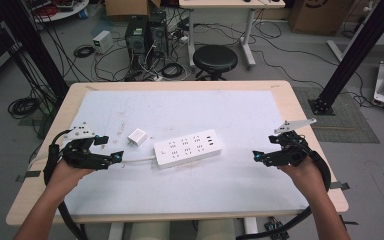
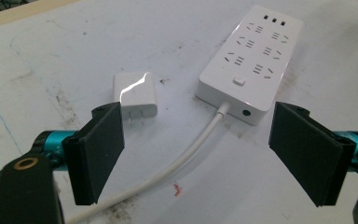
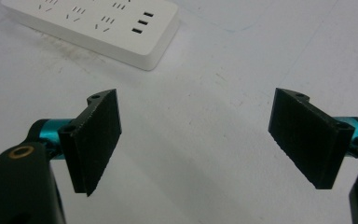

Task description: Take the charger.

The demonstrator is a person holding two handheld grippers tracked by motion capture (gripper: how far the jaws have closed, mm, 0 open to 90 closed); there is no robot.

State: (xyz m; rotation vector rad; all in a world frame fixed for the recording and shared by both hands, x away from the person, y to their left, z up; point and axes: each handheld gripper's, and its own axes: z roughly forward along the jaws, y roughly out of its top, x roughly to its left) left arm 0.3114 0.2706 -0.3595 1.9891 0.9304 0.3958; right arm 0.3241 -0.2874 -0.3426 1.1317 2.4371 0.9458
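Hand-held grippers, left (image 1: 114, 159) and right (image 1: 256, 156), flank the power strip (image 1: 188, 148), jaws wide and empty. Risk: the small charger (image 1: 137, 137) left of the strip may skid from a misjudged pinch.

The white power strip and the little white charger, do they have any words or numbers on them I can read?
No words, brands or numbers can be read.
White rectangular plastic power strip: only socket slots, three small dark ports and a blank white button; no lettering shows.
Small white square plastic charger plug: glossy and plain, with glare; no print can be made out.
White sheet covering the table: only smudges and a small red mark, not writing.
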